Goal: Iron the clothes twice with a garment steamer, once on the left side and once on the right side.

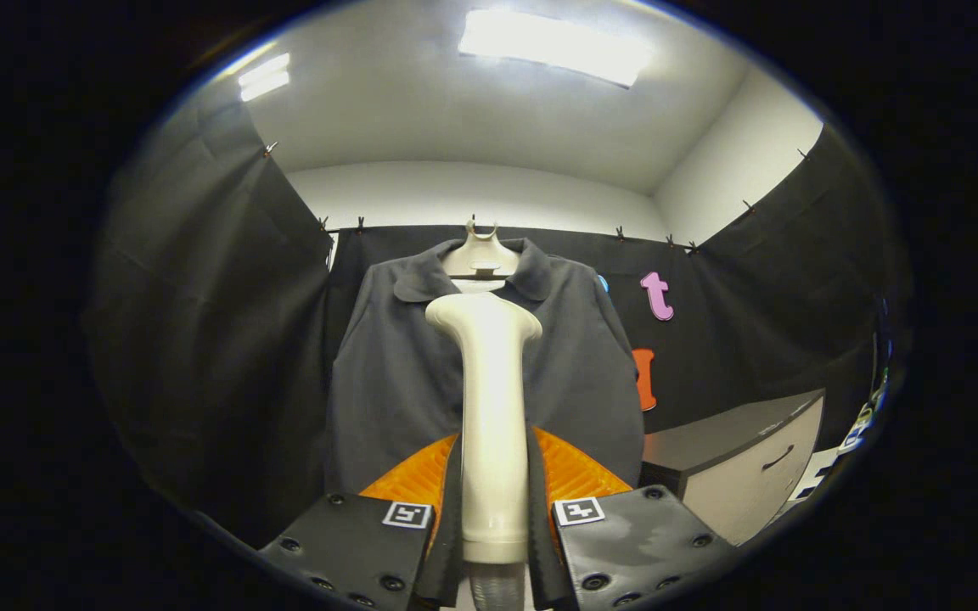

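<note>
Black cloth [200, 339] walls the booth on three sides, clipped along its top edge below a white ceiling with two lit light panels [553, 47].

Against the back wall hangs a dark collared shirt [387, 373], facing the camera on a pale hanger [479, 255] whose hook rises above the collar. The shirt hangs straight, shoulders level, hem hidden behind the gripper's parts.

To the right of the shirt, lower down, stands a cabinet [744, 467] with a dark top and a pale drawer front with a handle.

In front of the shirt's middle stands the steamer [493, 424] — a cream wand, long axis upright, running from between the fingers up to about chest height on the shirt. Its broad head flares sideways at the top, just below the collar opening, and appears to face away from the camera toward the fabric; whether it touches the shirt cannot be told. A clear ribbed hose leaves the handle's lower end.

The gripper [493, 518] grasps the steamer's handle: both fingers [446, 509] stand tight against its sides, one left, one right, clamped low on the shaft near where the hose begins. Behind the fingers, ribbed orange guards [578, 471] fan out either side of the handle, and two dark plates [642, 535] with square markers sit nearest the camera.
</note>
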Demonstrator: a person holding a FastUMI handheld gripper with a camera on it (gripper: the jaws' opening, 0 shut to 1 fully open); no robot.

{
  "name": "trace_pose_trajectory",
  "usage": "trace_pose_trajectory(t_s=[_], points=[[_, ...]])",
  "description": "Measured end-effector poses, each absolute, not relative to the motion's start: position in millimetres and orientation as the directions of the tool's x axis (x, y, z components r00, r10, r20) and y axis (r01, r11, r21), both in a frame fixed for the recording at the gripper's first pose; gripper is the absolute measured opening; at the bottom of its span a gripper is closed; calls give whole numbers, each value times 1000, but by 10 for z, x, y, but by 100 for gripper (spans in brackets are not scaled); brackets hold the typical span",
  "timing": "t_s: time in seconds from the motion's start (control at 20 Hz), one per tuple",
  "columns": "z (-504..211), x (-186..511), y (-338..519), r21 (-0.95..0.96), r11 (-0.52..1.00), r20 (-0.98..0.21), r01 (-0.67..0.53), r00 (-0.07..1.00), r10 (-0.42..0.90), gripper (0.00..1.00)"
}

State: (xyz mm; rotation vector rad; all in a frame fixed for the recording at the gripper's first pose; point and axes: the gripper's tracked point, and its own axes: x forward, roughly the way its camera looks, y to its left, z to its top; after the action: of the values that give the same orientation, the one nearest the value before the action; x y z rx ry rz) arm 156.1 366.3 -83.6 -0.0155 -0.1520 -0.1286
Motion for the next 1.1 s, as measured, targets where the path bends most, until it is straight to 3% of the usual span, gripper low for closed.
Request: trace_pose_trajectory(t_s=[0.45, 1.1], points=[[-971, 1920, 4248, 5, 994, 174, 106, 979, -105, 39], [-804, 1913, 2968, -95, 939, 215, 329, 928, -303, 39]])
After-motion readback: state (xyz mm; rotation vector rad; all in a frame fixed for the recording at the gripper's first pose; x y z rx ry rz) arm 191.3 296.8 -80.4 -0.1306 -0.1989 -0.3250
